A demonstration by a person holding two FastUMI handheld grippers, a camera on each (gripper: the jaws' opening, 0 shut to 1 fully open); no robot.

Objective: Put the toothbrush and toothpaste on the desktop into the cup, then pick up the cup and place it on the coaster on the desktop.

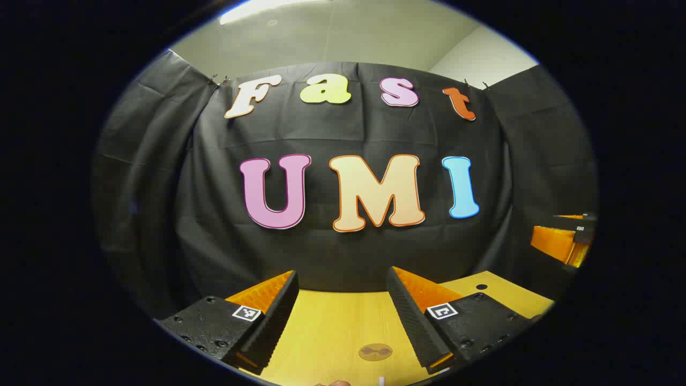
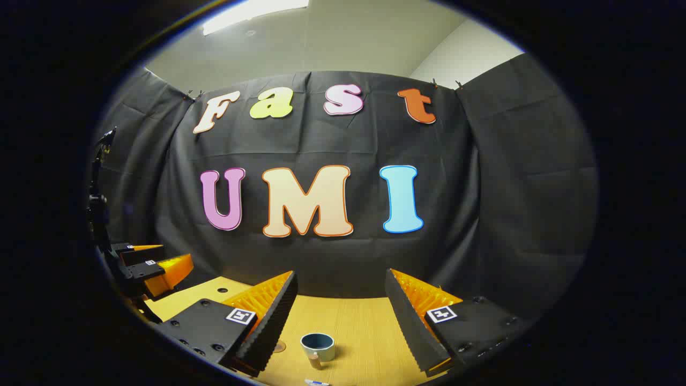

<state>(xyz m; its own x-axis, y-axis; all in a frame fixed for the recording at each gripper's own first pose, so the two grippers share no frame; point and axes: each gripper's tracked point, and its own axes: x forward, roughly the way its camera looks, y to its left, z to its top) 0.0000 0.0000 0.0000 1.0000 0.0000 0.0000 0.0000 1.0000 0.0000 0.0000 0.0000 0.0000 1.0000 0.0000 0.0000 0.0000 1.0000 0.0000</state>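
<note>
We saw open desktop around the upright cup, which stood between our spread right gripper fingers; the coaster lay flat, nothing crowding it.

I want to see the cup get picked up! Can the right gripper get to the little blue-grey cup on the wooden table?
Probably yes: the right gripper is open, and the blue-grey cup stands upright on the wooden table ahead between its fingers, with nothing blocking.

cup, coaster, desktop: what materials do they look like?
Cup: probably glazed ceramic; smooth sheen, thick pale rim, darker blue-grey inside. Coaster: flat brown disc, maybe cork or wood; too small to tell. Desktop: light wood or wood-look laminate; fine straight grain lines, matte.
</note>
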